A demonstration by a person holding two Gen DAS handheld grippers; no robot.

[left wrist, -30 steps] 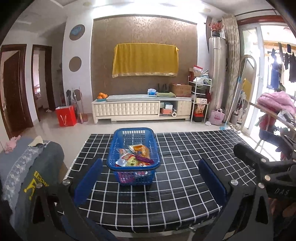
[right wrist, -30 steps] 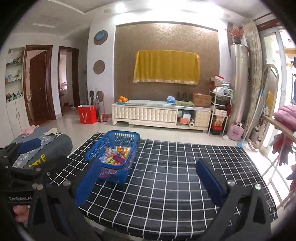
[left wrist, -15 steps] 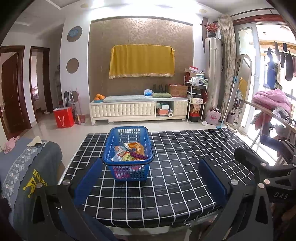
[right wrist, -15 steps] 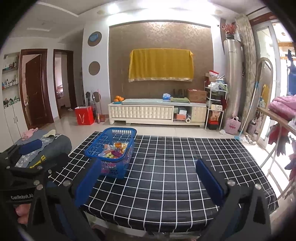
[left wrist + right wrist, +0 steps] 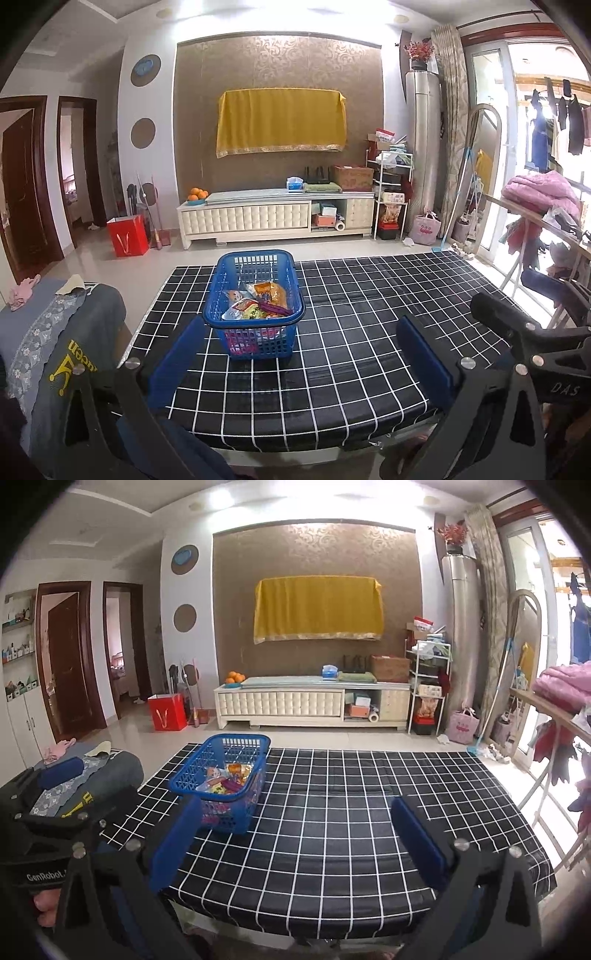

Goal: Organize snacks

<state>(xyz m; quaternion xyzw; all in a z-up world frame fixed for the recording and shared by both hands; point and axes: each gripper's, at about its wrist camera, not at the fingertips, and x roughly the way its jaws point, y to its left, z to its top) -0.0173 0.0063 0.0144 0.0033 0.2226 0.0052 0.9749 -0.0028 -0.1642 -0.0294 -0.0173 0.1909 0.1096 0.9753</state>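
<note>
A blue plastic basket (image 5: 255, 334) holding several snack packets (image 5: 260, 302) stands on the left part of a table with a black cloth with white grid lines (image 5: 369, 314). My left gripper (image 5: 301, 354) is open and empty, held back over the table's near edge, the basket just beyond its left finger. My right gripper (image 5: 295, 838) is open and empty, also over the near edge; the basket (image 5: 221, 771) stands beyond its left finger. The right gripper's body shows at the right in the left wrist view.
A chair draped with grey clothes (image 5: 55, 339) stands left of the table. A drying rack with a pink blanket (image 5: 539, 192) stands to the right. A white TV cabinet (image 5: 273, 218) and a red bag (image 5: 127, 234) are by the far wall.
Both grippers have drawn back from the table and risen; the basket looks smaller and farther. Both stay open and empty.
</note>
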